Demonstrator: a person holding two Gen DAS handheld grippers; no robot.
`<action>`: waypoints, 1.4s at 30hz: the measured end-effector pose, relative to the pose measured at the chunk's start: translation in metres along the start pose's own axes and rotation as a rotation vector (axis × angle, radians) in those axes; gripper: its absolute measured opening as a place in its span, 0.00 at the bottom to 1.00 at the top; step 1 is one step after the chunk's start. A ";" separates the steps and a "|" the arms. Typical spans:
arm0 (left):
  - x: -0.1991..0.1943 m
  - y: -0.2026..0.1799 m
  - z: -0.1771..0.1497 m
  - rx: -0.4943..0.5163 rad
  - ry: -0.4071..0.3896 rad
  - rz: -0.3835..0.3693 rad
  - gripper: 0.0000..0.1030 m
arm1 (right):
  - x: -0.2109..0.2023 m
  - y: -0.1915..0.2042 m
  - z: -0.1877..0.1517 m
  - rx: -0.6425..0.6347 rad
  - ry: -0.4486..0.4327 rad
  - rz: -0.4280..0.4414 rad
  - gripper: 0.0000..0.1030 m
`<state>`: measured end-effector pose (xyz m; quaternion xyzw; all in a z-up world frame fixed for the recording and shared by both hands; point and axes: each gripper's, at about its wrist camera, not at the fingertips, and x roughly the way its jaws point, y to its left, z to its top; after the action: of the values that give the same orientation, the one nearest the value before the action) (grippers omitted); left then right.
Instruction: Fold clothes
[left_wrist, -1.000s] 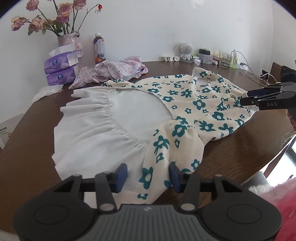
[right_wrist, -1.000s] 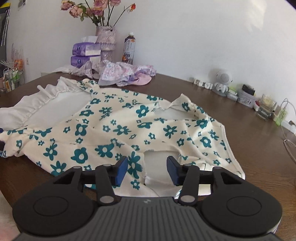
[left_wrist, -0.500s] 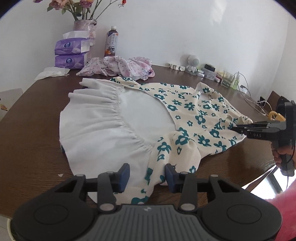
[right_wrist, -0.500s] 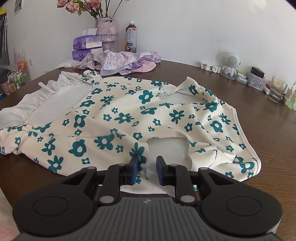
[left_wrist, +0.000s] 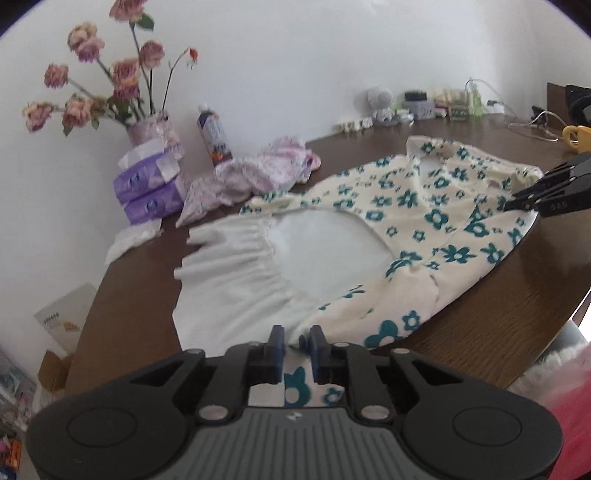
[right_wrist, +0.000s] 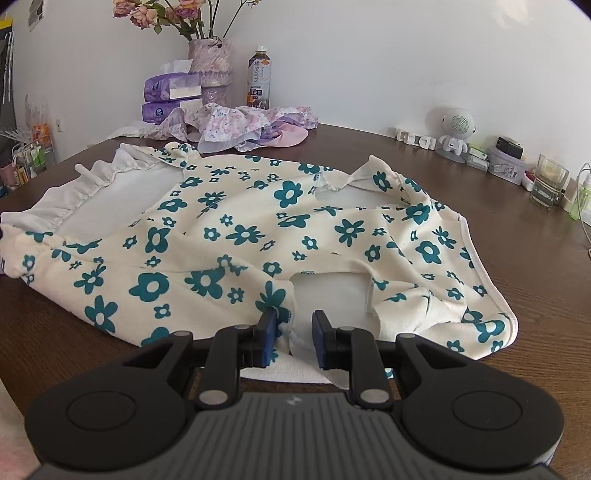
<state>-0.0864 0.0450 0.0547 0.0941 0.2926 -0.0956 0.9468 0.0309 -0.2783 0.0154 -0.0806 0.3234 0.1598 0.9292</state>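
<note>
The dress (right_wrist: 236, 236), cream with teal flowers and a white ruffled hem, lies spread across the middle of the brown table (right_wrist: 517, 229) in both views.

The left gripper (left_wrist: 296, 338) sits low at the bottom centre of its view, its blue pads nearly together with a fold of the dress edge between them: it grasps the dress. The right gripper (right_wrist: 293, 325) sits at the bottom centre of its view over the near edge by the neckline, jaws apart with cloth lying between the pads, not pinched. In the left view it (left_wrist: 524, 201) reaches in from the right edge, tips on the dress.

Half a second ago the left pads stood wide and the right pads were nearly shut; now the left has closed and the right has opened. The left view has also tilted.

The left view is blurred, so the pinch is hard to judge exactly. The gripper body hides the cloth nearest each camera.

At upper left stand flowers (right_wrist: 173, 11), tissue packs (right_wrist: 166, 96), a bottle (right_wrist: 258, 81) and a pink garment (right_wrist: 243, 125).
</note>
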 end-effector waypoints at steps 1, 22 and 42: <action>0.001 0.004 -0.001 -0.024 0.008 -0.007 0.23 | 0.000 0.000 0.000 0.001 -0.001 -0.001 0.20; 0.002 -0.001 -0.002 0.130 -0.004 0.092 0.01 | -0.001 0.003 -0.002 -0.003 -0.006 -0.015 0.20; 0.029 0.002 -0.023 0.151 0.145 0.077 0.32 | -0.004 0.004 -0.001 -0.015 0.016 -0.014 0.20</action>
<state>-0.0749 0.0492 0.0195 0.1828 0.3483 -0.0737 0.9164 0.0263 -0.2758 0.0173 -0.0910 0.3289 0.1551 0.9271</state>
